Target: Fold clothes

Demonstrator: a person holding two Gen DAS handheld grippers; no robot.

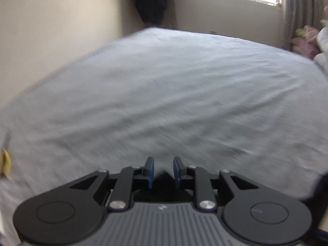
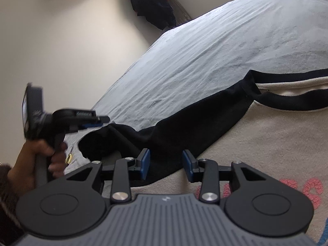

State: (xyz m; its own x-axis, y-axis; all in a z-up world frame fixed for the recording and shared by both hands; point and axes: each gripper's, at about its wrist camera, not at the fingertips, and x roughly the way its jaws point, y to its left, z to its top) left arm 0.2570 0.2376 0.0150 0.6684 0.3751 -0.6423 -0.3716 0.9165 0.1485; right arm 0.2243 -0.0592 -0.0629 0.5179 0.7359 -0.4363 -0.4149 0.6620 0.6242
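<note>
Pale grey bedsheet [image 2: 205,51] filled the room; a cream sweater [image 2: 276,139] with a black sleeve [image 2: 164,135] lay at four o'clock. Both grippers were released: right gripper [image 2: 166,165] straddled the sleeve, left gripper [image 1: 163,172] empty at nine o'clock. Sleeve-folding seemingly underway; next, pinch the cuff.

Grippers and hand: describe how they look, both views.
Both tools match. The left gripper and the right gripper each have a ribbed grey body with a small white logo, two round black discs, black linkage arms with silver screws, and black fingers faced with blue pads. The hand on the left tool's dark handle comes out of a dark, furry cuff.
</note>
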